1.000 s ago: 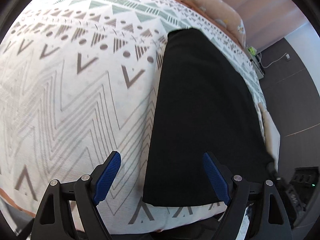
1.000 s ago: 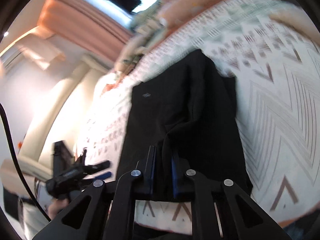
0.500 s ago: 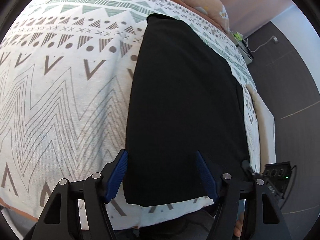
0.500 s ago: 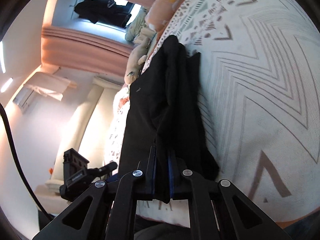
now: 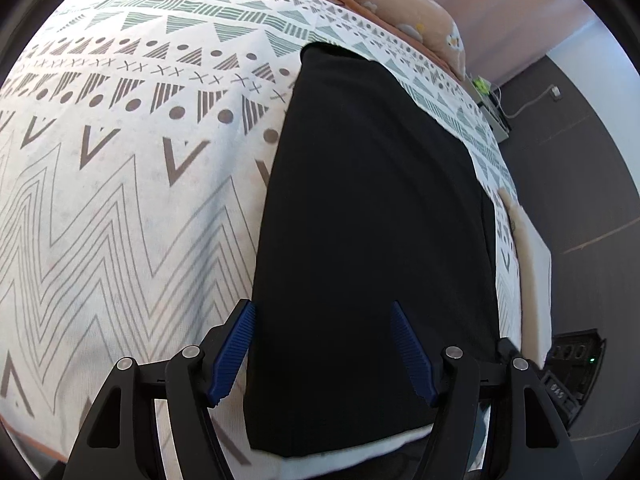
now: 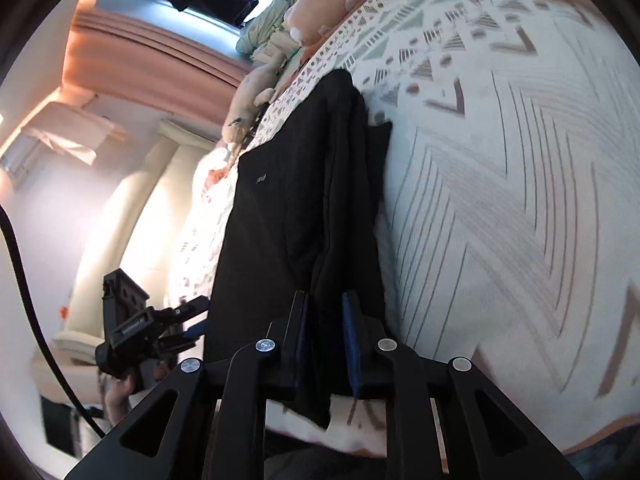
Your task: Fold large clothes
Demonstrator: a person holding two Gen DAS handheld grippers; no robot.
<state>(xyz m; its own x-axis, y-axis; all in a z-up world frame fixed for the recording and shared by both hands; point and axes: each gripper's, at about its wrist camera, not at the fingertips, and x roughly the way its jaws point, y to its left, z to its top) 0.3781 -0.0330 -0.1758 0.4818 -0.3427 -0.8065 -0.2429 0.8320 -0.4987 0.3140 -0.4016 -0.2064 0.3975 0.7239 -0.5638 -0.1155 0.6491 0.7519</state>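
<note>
**Right claw lets go of the folded edge; one long fold laid, more to do**

The right claw (image 6: 326,344) sits nearest its camera with its jaws opening. A hanging fold of the black garment (image 6: 304,208) is between the blue pads (image 6: 350,344), but a gap shows on either side of the cloth, so it looks released rather than pinched. The cloth droops over the near edge of the bed just below the jaws.

The left claw (image 5: 324,348) stands wide apart and holds nothing. It hovers over the near end of the black garment (image 5: 372,220), its left pad roughly in line with the garment's left edge and its right pad above the cloth. Whether either pad touches the fabric cannot be told. From the right camera this same left claw (image 6: 192,320) shows at the far side of the garment, with a hand (image 6: 118,394) behind it.

Beyond the claws, the garment lies as a long, narrow black strip on the patterned bedspread (image 5: 120,208), running away towards the peach pillow (image 5: 416,16). In the right view the side nearest that claw looks doubled, with layered edges.

As a judgement, the lengthwise fold seems done. What is left is probably smoothing the loose near corner and folding the strip across its length into a compact stack.
</note>
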